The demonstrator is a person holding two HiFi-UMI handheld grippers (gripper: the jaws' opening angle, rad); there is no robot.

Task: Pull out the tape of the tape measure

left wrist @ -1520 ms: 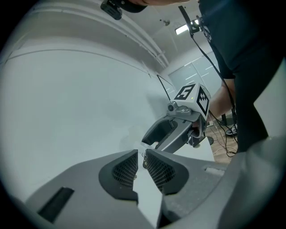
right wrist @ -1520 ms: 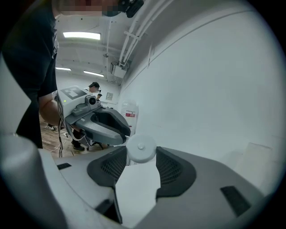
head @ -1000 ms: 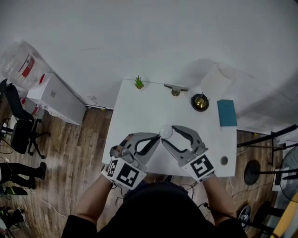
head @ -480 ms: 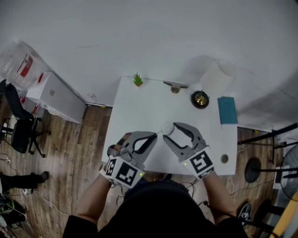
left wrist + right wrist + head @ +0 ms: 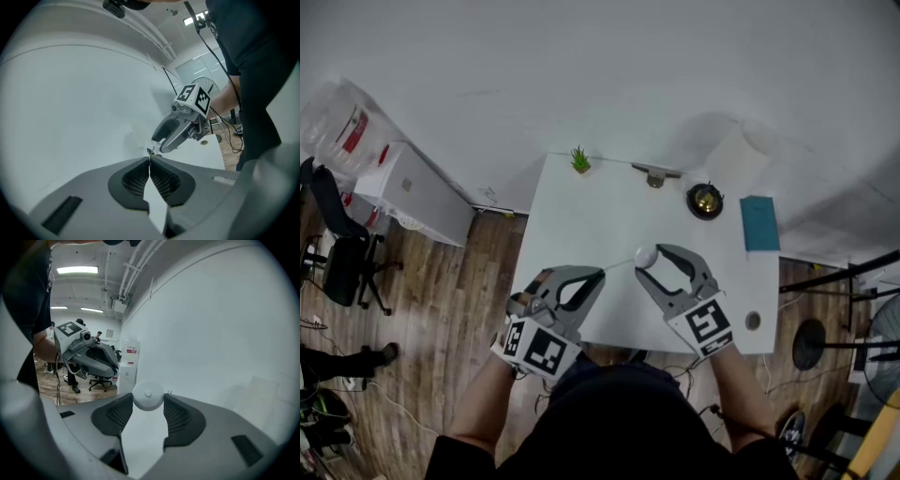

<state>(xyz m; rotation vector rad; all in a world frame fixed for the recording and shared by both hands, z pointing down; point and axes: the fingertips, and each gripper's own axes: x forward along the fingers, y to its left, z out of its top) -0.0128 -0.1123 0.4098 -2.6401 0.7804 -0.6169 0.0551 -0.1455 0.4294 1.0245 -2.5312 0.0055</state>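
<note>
Tape measure [image 5: 646, 256]: small round white case with centre button, lower middle of head view, raised above bench edge. Clamped by its sides between right gripper [image 5: 651, 260] jaws, flat face towards that gripper's camera [image 5: 148, 396].

Tape [image 5: 621, 265]: thin pale line, short length drawn out, running taut leftwards from case. Its end is pinched at closed tips of left gripper [image 5: 602, 273].

The white surface [image 5: 581, 234] carries a small green plant [image 5: 579, 161] at its far left corner, a metal bracket [image 5: 654, 176] by the far edge, then a dark round bowl [image 5: 704, 202] and a teal book [image 5: 758, 225] towards the right.
</note>
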